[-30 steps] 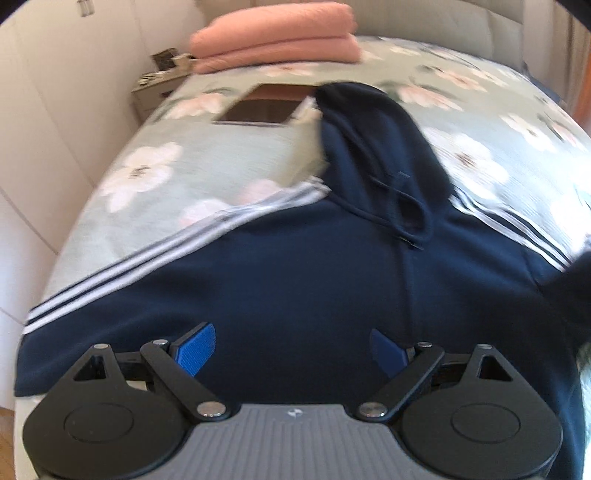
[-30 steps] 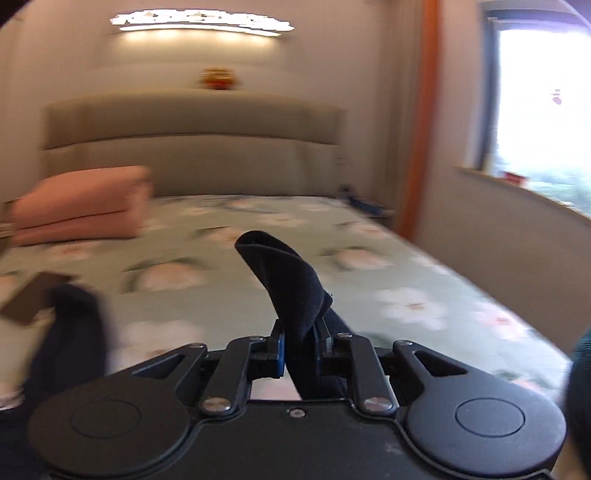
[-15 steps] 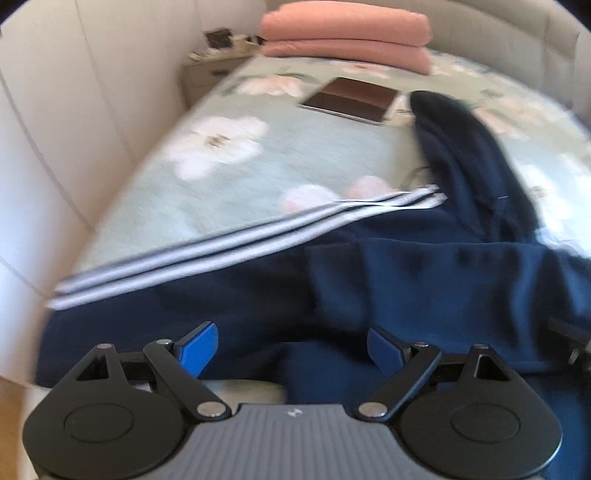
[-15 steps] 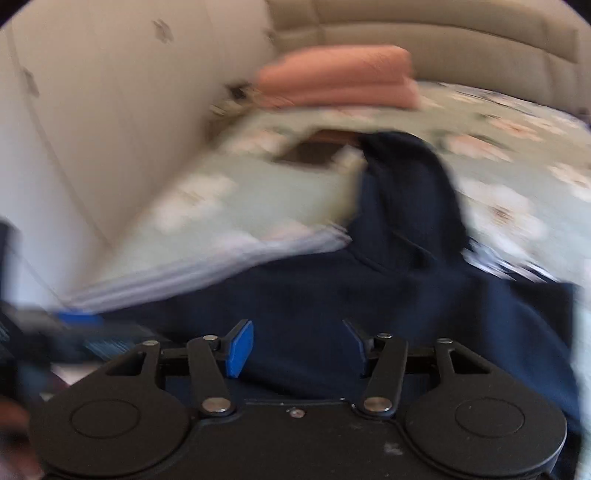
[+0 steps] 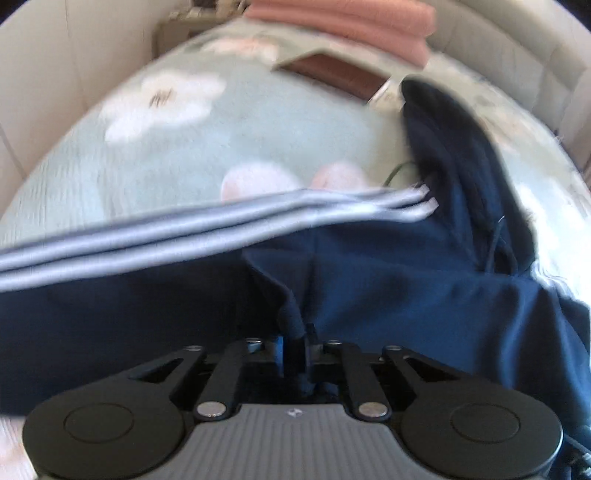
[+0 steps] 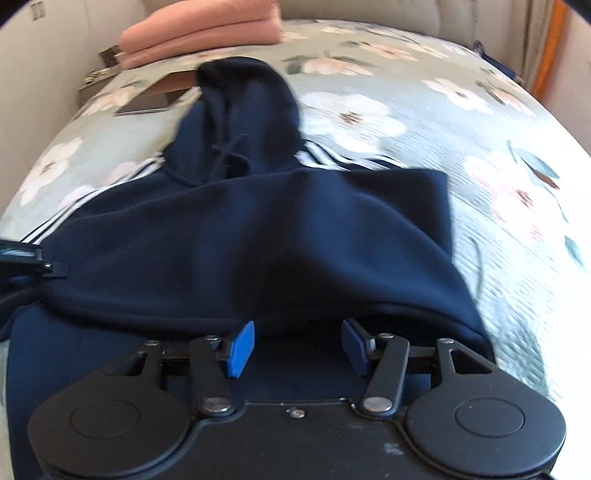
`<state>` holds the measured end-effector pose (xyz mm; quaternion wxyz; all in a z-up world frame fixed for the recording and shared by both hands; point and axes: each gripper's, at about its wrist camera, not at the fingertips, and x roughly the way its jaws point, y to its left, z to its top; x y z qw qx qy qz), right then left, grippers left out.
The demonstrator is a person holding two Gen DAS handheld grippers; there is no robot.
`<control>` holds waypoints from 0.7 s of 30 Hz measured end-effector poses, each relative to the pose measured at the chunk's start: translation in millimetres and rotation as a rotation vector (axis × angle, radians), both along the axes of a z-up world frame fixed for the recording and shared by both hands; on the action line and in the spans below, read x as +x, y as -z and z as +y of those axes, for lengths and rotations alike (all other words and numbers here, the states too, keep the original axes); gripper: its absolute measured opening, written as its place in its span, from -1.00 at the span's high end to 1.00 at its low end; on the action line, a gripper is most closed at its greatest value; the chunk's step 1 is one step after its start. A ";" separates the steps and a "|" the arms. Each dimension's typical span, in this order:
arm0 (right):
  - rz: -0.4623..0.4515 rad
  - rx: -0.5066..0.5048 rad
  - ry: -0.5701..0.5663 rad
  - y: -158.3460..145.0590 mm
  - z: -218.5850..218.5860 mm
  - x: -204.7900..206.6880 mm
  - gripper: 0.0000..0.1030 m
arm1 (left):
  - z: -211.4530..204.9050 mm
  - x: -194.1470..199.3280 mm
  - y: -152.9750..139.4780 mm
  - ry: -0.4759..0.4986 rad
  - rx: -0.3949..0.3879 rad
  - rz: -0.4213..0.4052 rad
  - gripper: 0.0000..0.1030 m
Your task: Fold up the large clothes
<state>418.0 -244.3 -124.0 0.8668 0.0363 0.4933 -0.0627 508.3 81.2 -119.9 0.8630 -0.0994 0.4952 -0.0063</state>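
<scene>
Two pink blankets [image 6: 201, 31], tablet [image 6: 155, 96] — beyond hoodie [image 6: 258, 229]

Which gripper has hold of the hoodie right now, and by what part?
The left gripper is shut on a bunched fold of the navy hoodie, apparently at a sleeve end. The right gripper is open, holding nothing.

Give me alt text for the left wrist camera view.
The left gripper is shut on a fold of a navy hoodie with white sleeve stripes, spread on a floral bedspread. Folded pink blankets lie beyond.
</scene>
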 end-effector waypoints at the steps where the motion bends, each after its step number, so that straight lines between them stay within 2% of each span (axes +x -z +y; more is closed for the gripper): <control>1: -0.012 -0.019 -0.012 -2.1 5.1 -1.5 -0.27 | 2.8 -3.2 -12.5 -0.001 -0.028 -0.053 0.82; 3: -0.029 -0.049 -0.026 -5.8 9.3 -3.9 -0.27 | 9.1 -10.5 -42.8 0.005 -0.073 -0.165 0.83; 5: -0.033 -0.066 -0.029 -8.8 10.8 -4.4 -0.27 | 14.4 -12.4 -65.2 -0.016 -0.027 -0.214 0.82; 6: -0.032 -0.067 -0.026 -8.9 9.6 -3.9 -0.27 | 17.4 -10.0 -67.6 -0.036 0.032 -0.193 0.82; 8: -0.029 -0.063 -0.019 -9.4 6.6 -2.2 -0.27 | 23.1 -2.9 -50.9 -0.013 0.093 -0.106 0.74; 9: -0.026 -0.065 -0.014 -8.7 4.9 -1.6 -0.27 | 25.6 1.2 -33.6 0.010 0.105 -0.030 0.64; 10: -0.024 -0.073 -0.005 -8.3 2.9 0.4 -0.28 | 30.0 2.5 -15.6 0.001 0.113 0.055 0.65; 11: -0.029 -0.088 0.008 -9.3 -0.1 2.4 -0.28 | 35.3 -2.8 -9.5 -0.022 0.101 0.066 0.65; 14: -0.096 -0.141 0.052 -15.9 -12.1 11.2 -0.24 | 47.0 -27.8 -26.7 -0.072 0.055 -0.082 0.58; 15: -0.114 -0.147 0.061 -17.3 -16.0 16.7 -0.17 | 45.2 -32.1 -33.4 -0.072 0.062 -0.121 0.48; 16: -0.127 -0.146 0.065 -16.8 -19.3 24.0 -0.08 | 40.6 -35.8 -40.0 -0.054 0.067 -0.162 0.47; 17: -0.134 -0.138 0.064 -14.5 -22.2 31.4 0.22 | 34.2 -34.1 -43.0 -0.024 0.055 -0.179 0.47; 18: -0.133 -0.116 0.062 -10.1 -23.5 39.2 0.48 | 24.6 -30.6 -42.4 0.036 0.009 -0.180 0.49; 20: -0.080 -0.037 0.067 7.8 -27.5 55.7 0.59 | 10.1 -25.4 -31.1 0.113 -0.073 -0.144 0.56; 21: -0.036 -0.004 0.070 19.7 -27.9 62.0 0.64 | 0.8 -20.0 -16.5 0.153 -0.104 -0.101 0.71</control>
